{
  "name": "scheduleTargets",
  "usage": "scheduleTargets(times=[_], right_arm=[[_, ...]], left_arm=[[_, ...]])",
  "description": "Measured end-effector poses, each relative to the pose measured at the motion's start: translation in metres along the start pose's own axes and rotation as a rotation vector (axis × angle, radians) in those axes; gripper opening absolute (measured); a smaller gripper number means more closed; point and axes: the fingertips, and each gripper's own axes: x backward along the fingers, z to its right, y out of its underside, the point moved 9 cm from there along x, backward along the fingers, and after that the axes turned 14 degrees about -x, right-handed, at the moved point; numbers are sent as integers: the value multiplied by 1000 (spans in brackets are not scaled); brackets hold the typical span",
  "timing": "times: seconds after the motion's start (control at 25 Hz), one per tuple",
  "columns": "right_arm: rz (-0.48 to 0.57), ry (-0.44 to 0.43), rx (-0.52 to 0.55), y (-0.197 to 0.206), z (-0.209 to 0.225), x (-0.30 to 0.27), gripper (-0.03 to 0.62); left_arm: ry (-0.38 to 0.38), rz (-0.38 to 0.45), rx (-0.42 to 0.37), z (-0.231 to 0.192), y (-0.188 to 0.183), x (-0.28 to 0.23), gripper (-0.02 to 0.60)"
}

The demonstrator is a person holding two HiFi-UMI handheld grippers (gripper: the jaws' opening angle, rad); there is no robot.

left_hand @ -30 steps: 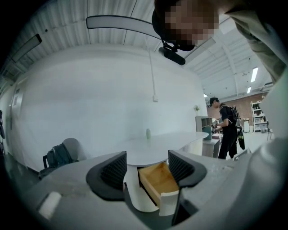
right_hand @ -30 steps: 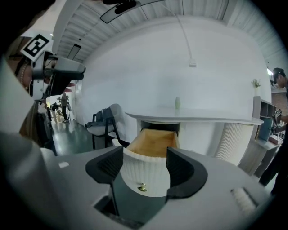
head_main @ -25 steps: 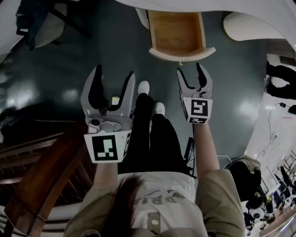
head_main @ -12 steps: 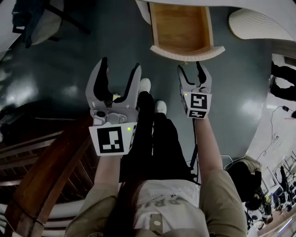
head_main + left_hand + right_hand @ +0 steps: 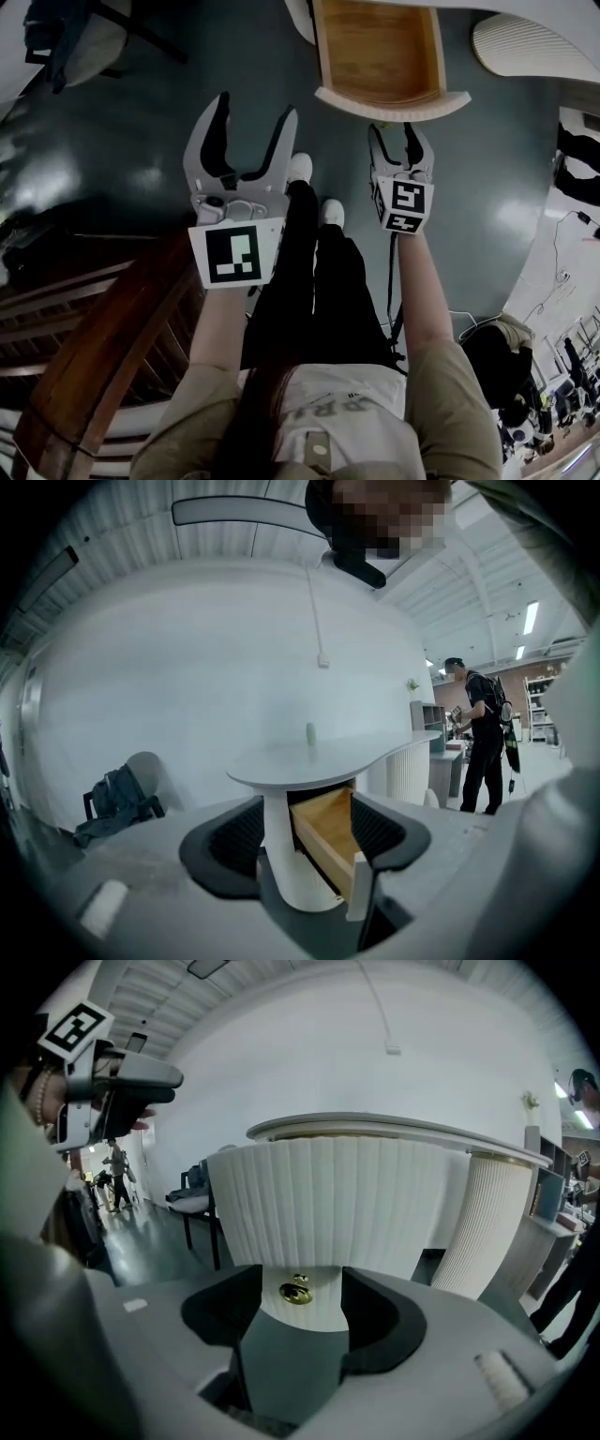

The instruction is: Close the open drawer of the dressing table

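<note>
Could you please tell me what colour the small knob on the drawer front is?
Shiny gold knob, clearest in the right gripper view.

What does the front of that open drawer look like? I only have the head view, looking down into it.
Observer: In the right gripper view the drawer front is white and ribbed, with a small gold knob low down.
Operator: Is the right gripper gripping the knob?
Observer: No. The right gripper has its jaws closing, but the knob only shows in the gap ahead of them; neither pad touches it.
Operator: Is anything on the tabletop?
Observer: The left gripper view shows one small pale object standing on the tabletop, too small to identify.
</note>
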Motion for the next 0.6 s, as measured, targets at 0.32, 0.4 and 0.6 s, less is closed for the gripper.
scheduleTargets(times=[0.32, 0.4, 0.6], right_arm=[[-4, 59, -7, 5, -5, -9, 238], [-12, 77, -15, 6, -5, -11, 201], [-19, 77, -15, 9, -8, -13, 151]], left_arm=[[6, -15, 2, -10, 20, -16, 304], [11, -17, 9, -13, 23, -20, 304], [15, -18, 14, -17, 31, -29, 304]])
